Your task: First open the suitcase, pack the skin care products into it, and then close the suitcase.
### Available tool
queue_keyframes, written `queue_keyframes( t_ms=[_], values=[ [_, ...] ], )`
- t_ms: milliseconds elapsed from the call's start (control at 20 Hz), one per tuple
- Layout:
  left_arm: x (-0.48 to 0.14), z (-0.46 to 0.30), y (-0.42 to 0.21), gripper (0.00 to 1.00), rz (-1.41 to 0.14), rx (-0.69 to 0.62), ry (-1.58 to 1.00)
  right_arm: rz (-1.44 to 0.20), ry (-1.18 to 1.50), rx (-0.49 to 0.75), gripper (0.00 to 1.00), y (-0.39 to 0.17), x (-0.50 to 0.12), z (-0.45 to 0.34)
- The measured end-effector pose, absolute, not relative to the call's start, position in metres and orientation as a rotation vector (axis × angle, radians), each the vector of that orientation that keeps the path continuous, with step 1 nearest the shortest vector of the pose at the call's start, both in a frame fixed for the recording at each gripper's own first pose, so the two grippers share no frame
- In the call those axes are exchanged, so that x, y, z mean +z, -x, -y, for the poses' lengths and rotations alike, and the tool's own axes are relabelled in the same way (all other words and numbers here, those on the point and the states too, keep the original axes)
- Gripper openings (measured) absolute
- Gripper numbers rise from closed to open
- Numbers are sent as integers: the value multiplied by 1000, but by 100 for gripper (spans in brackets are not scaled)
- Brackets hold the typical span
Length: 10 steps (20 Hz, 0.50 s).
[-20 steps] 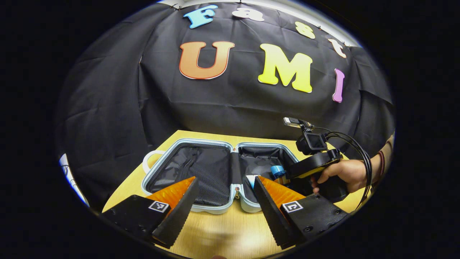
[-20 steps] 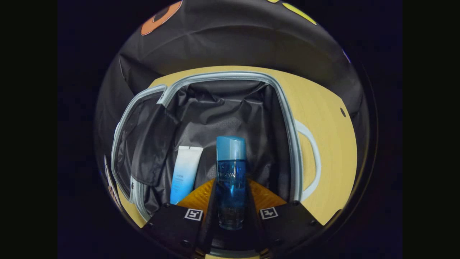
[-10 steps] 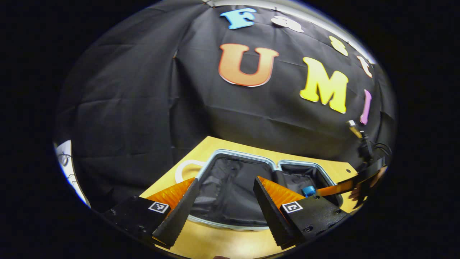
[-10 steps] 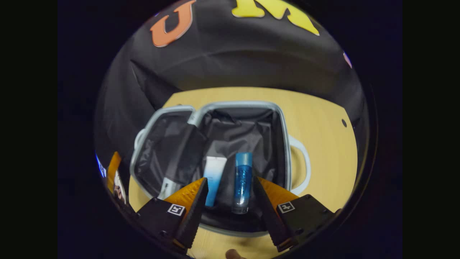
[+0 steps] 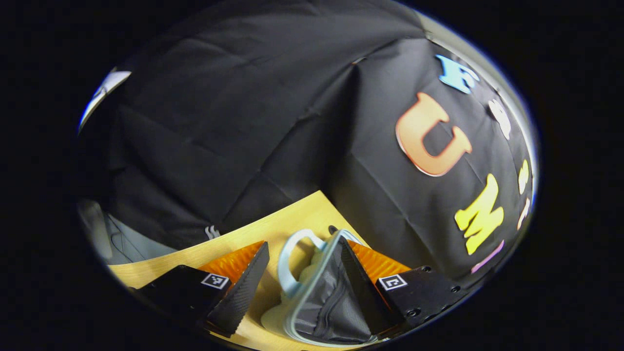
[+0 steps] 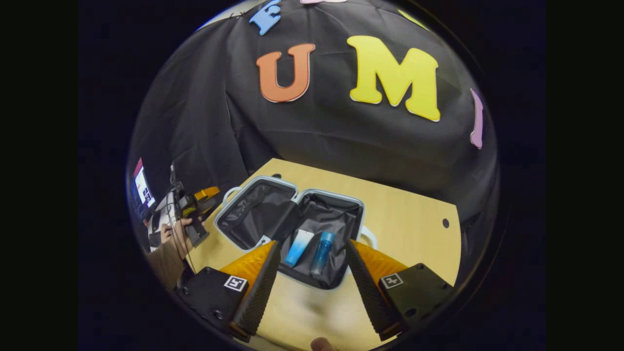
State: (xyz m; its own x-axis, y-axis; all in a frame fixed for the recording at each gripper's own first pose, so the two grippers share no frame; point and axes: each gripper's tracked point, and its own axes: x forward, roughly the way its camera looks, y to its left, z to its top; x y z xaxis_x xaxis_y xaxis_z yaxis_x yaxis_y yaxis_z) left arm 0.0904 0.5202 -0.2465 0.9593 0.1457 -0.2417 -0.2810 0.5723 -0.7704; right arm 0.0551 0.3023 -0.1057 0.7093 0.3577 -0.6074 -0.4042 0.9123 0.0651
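Black cloth walled the booth behind a pale wooden table [image 6: 404, 214]. Landmark for everything below: the suitcase [image 6: 292, 222], which lay open flat near the table's middle, both lined halves facing up, a pale handle loop at each outer end.

Right gripper [image 6: 312, 282] hung back from the suitcase's near edge, jaws wide, nothing between them. Left gripper [image 5: 302, 273] was at the suitcase's empty half, jaws wide. That half's rim [image 5: 312, 278] and handle loop [image 5: 292, 258] sat between its fingers, with no clear contact; I could not tell for certain. In the right gripper view the same gripper, held in a person's hand [image 6: 173, 236], showed off the suitcase's far-left end.

Inside the suitcase's right half lay two products side by side, close but apart: a white-and-blue tube [image 6: 298, 247] and a blue bottle [image 6: 321, 253], both lengthwise toward the near rim.

Judgement on progress: opening was done; packing looked done, as no other products were visible on the table. Closing remained. The left gripper's position suggested it was lining up to lift the empty half over.
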Motion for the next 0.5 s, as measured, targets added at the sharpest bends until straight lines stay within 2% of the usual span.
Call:
queue_keyframes(
  t_ms=[50, 250, 300, 400, 450, 500],
  values=[
    [-252, -521, -88, 95, -172, 241, 986, -654, 66, 418, 78, -49, -99, -297],
    [-254, -511, -87, 94, -229, 146, 1151, -634, 80, 381, 80, -39, -89, -277],
    [-250, -512, -83, 82, -219, 136, 1169, -627, 70, 373, 80, -38, -87, -275],
    [-253, -512, -88, 86, -220, 120, 1152, -631, 49, 365, 78, -36, -88, -276],
    [-257, -510, -87, 67, -238, 114, 1135, -639, 49, 364, 80, -34, -89, -274],
    [-262, -506, -87, 84, -247, 104, 1137, -643, 46, 364, 80, -32, -89, -273]
  ],
)
